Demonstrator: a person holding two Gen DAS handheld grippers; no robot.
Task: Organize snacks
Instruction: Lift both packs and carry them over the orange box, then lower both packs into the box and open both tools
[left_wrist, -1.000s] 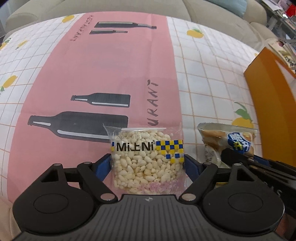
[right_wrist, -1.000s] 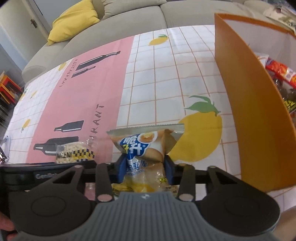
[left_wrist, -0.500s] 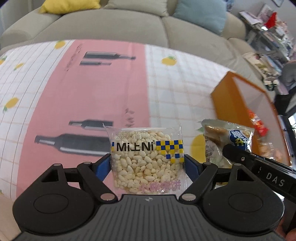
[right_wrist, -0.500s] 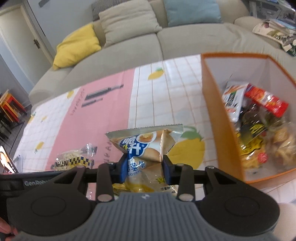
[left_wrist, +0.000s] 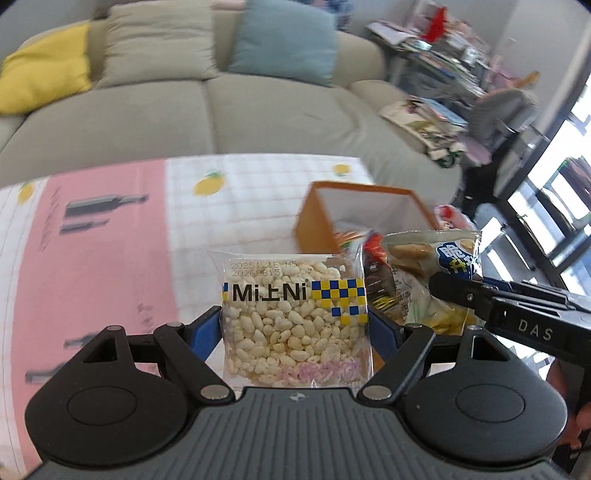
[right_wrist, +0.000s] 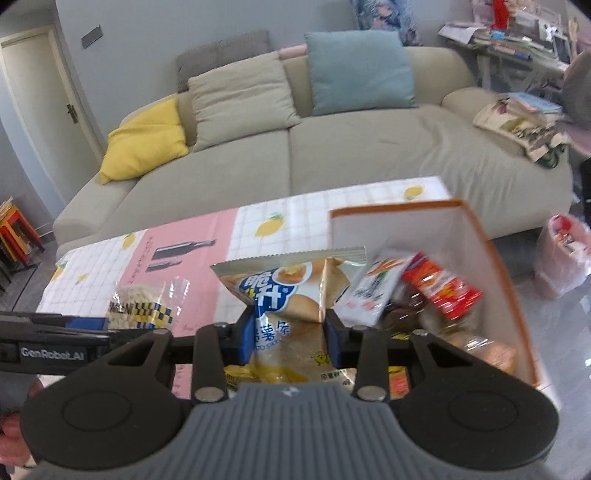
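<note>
Above table, puffed-rice packet (left_wrist: 295, 317) upright, lengthwise vertical

The clear rice puff packet (left_wrist: 295, 317) carried a blue-and-yellow checkered band over whitish grains. The chip bag (right_wrist: 288, 295) was golden with a blue logo. The box (right_wrist: 491, 258) was orange outside, white inside. The bench cloth (left_wrist: 110, 258) showed pink, white grid, yellow lemons and black bottles.

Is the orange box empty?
No, the orange box already has several snack packs in it, such as a red pack and a white pack.
</note>
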